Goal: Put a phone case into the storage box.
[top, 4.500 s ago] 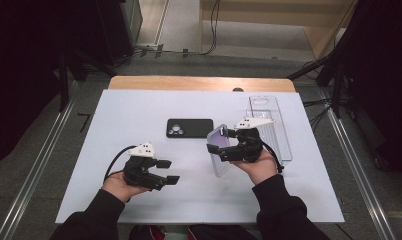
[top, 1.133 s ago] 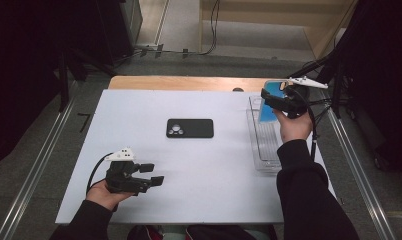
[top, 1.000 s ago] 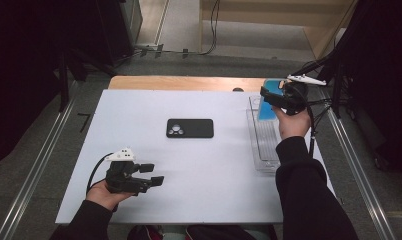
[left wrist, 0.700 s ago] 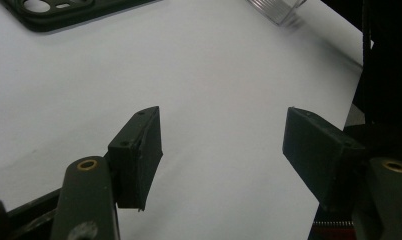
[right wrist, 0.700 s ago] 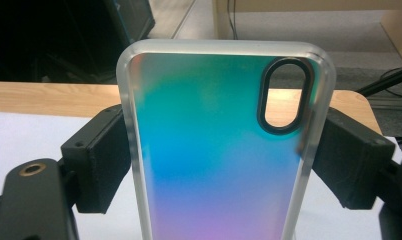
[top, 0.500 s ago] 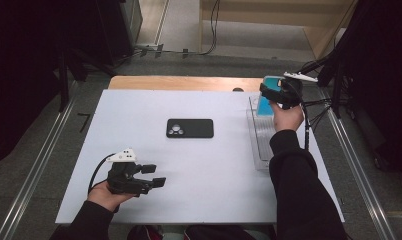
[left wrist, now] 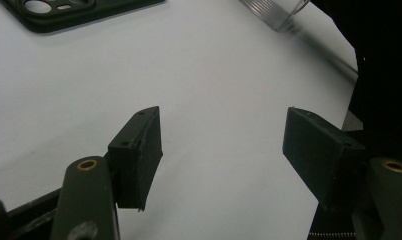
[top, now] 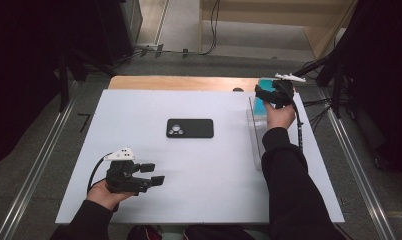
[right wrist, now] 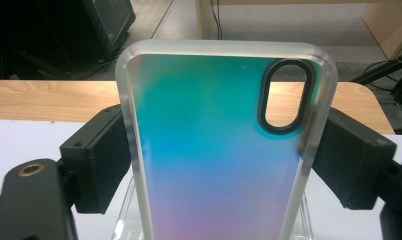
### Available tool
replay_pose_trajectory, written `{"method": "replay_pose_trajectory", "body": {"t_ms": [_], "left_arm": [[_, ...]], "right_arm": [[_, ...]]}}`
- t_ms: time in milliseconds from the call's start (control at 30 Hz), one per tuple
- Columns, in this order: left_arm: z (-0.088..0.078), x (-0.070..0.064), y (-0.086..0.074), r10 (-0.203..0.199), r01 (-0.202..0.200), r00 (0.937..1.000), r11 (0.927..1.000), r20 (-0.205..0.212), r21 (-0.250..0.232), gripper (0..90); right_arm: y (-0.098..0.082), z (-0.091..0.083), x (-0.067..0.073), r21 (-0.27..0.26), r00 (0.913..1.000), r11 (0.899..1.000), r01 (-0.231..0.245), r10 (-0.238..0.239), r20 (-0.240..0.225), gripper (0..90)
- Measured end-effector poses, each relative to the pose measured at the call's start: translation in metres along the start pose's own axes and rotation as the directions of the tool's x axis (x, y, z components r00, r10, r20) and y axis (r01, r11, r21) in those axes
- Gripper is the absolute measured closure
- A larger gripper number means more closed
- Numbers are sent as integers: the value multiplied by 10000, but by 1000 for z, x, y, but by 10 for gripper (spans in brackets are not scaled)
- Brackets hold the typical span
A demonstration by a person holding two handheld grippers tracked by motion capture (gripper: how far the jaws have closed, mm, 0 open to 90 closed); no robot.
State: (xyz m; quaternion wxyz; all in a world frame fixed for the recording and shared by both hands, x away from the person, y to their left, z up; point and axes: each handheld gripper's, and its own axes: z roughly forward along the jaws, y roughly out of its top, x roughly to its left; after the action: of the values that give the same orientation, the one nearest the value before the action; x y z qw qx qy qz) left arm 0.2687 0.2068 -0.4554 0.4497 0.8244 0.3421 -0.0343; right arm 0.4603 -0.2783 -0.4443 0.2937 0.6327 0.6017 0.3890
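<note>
My right gripper (top: 263, 96) is shut on an iridescent blue-green phone case (right wrist: 214, 150) with a frosted rim and an oval camera cutout; both pads press its long edges. It hangs over the far end of a clear plastic rack (top: 256, 132) at the table's right. A black phone case (top: 190, 128) lies flat at mid-table, its corner also in the left gripper view (left wrist: 79, 12). My left gripper (top: 153, 174) rests near the front left of the white table (top: 214, 170), open with nothing between its pads (left wrist: 139, 155).
A wooden board (top: 179, 83) lies along the table's far edge. Cables (top: 214, 30) run across the floor beyond. Metal rails (top: 34, 170) flank the table on both sides. A clear rack end (left wrist: 274, 7) sits far from the left gripper.
My right gripper, holding the iridescent case, has come down and shifted left over the far end of the clear rack. The left gripper has stayed put.
</note>
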Motion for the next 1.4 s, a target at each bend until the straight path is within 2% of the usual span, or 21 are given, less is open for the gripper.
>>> {"method": "replay_pose_trajectory", "body": {"t_ms": [233, 467, 667, 833, 967, 1400], "left_arm": [[0, -1, 0, 34, -34, 10000, 10000, -9, 19, 321], [0, 0, 0, 0, 0, 10000, 10000, 18, 14, 321], [1, 0, 0, -4, 4, 10000, 10000, 17, 41, 321], [0, 0, 0, 1, -1, 10000, 10000, 10, 23, 321], [1, 0, 0, -7, 7, 10000, 10000, -6, 23, 320], [0, 0, 0, 4, -4, 10000, 10000, -35, 14, 320]], "right_arm": [[0, 5, 1, 88, 9998, 9998, 205, -205, 63, 141], [-2, 9, 3, 199, 9999, 9997, 117, -117, -6, 136], [0, 10, 7, 209, 9992, 9990, 394, -395, 28, 136], [1, 9, 9, 131, 9994, 9993, 343, -343, 41, 136], [0, 10, 11, 198, 9985, 9984, 530, -532, 113, 136], [0, 9, 9, 301, 9984, 9979, 565, -566, 26, 76]]}}
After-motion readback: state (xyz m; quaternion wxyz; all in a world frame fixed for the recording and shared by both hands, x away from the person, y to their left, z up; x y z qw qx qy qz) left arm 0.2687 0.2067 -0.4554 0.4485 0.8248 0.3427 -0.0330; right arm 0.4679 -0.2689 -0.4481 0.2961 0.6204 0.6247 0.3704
